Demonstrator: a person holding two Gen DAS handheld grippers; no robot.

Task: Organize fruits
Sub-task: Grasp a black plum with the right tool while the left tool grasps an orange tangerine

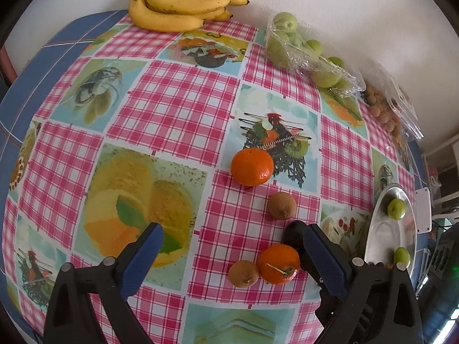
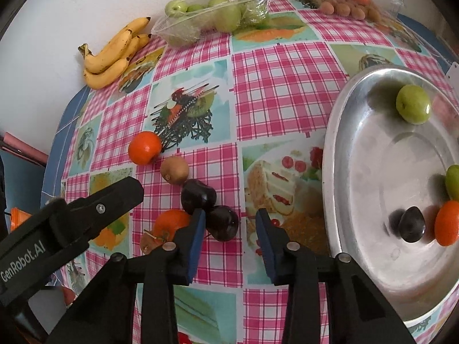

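My left gripper (image 1: 232,238) is open and empty above the cloth. Between its fingers lie a tangerine (image 1: 278,263) and a kiwi (image 1: 243,273); another kiwi (image 1: 282,205) and tangerine (image 1: 252,166) lie beyond. My right gripper (image 2: 231,220) is open, with a dark plum (image 2: 222,223) just inside its left finger (image 2: 196,238) and a second plum (image 2: 198,196) behind it. The metal tray (image 2: 358,149) at right holds a green fruit (image 2: 413,103), a dark plum (image 2: 412,224), a tangerine (image 2: 446,222) and another green fruit (image 2: 453,180).
Bananas (image 1: 178,5) lie at the table's far edge by the wall. A clear plastic pack of green fruits (image 1: 304,51) and a pack of small brown fruits (image 1: 384,109) lie further right. The left gripper's arm (image 2: 57,229) shows in the right wrist view.
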